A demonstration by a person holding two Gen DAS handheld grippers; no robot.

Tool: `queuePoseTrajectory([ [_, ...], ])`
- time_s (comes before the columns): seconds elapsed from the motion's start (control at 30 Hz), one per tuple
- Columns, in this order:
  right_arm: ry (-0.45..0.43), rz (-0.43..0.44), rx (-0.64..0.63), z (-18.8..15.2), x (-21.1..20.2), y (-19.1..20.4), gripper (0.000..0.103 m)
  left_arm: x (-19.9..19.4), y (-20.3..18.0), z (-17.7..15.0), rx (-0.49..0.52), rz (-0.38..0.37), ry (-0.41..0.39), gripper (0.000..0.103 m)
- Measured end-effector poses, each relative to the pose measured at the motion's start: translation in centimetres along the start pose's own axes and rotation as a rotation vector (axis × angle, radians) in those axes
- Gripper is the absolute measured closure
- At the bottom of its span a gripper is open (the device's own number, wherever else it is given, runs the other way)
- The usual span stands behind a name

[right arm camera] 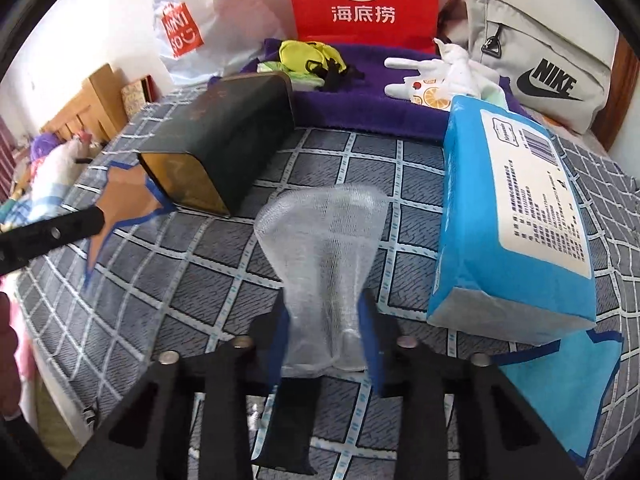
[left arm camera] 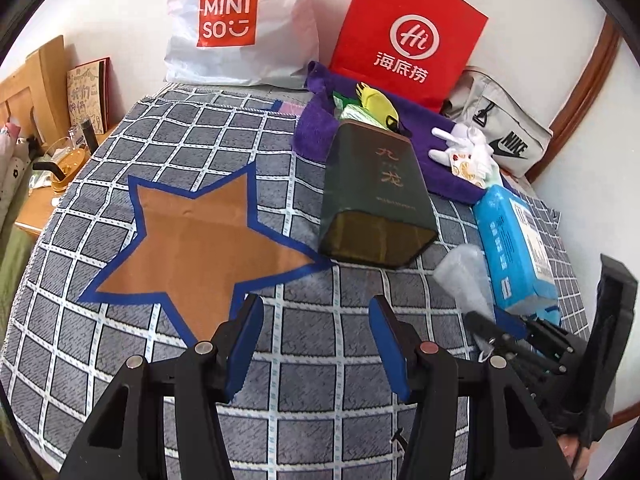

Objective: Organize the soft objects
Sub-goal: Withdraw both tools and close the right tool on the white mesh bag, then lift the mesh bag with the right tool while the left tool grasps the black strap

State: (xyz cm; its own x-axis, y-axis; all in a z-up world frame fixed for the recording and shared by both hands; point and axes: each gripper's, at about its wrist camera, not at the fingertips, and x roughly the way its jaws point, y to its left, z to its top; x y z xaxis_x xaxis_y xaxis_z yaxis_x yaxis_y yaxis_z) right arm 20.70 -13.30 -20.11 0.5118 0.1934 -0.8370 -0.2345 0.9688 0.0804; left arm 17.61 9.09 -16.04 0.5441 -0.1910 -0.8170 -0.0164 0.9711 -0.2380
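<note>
The right gripper (right arm camera: pixel 326 334) has its blue pads pressed on the near end of a translucent white foam-mesh sleeve (right arm camera: pixel 324 248), which fans out toward the far side over the grey checked cloth (right arm camera: pixel 192 280). The sleeve lies between a dark green rectangular tin (right arm camera: pixel 224 148) on its left and a blue plastic pack of tissues (right arm camera: pixel 516 216) just to its right. The left gripper (left arm camera: pixel 316 344) hangs partly open over the cloth with nothing between its pads, near a brown star outlined in blue tape (left arm camera: pixel 200 248).
</note>
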Motion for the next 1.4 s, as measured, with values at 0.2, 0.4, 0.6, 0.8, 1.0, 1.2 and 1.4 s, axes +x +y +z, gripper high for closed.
queuePoseTrajectory([
  [0.2,-0.06,0.023,-0.005,-0.9,-2.7,-0.3,0.088,-0.5,-1.1,-0.9,0.017,0.003,0.013,0.051],
  [0.4,-0.117,0.08,0.016,-2.2,-5.7,-1.2,0.089,-0.4,-2.6,-2.2,0.014,-0.019,0.047,0.051],
  [0.6,-0.12,0.058,0.039,-4.8,-7.6,-3.2,0.089,0.2,-5.0,-3.4,0.042,-0.05,0.079,0.051],
  [0.8,-0.095,0.018,0.065,-8.1,-8.4,-5.9,0.089,1.6,-8.7,-4.2,0.102,-0.081,0.119,0.051],
  [1.0,-0.109,-0.014,0.123,-10.1,-9.6,-9.2,0.089,4.3,-12.6,-5.5,0.178,-0.085,0.197,0.051],
  [1.2,-0.122,0.0,0.165,-10.7,-9.9,-11.5,0.089,5.3,-15.8,-5.6,0.26,-0.021,0.168,0.043],
  [1.4,-0.116,0.04,0.208,-11.3,-9.5,-12.8,0.089,5.7,-17.1,-6.0,0.329,0.062,0.116,0.042],
])
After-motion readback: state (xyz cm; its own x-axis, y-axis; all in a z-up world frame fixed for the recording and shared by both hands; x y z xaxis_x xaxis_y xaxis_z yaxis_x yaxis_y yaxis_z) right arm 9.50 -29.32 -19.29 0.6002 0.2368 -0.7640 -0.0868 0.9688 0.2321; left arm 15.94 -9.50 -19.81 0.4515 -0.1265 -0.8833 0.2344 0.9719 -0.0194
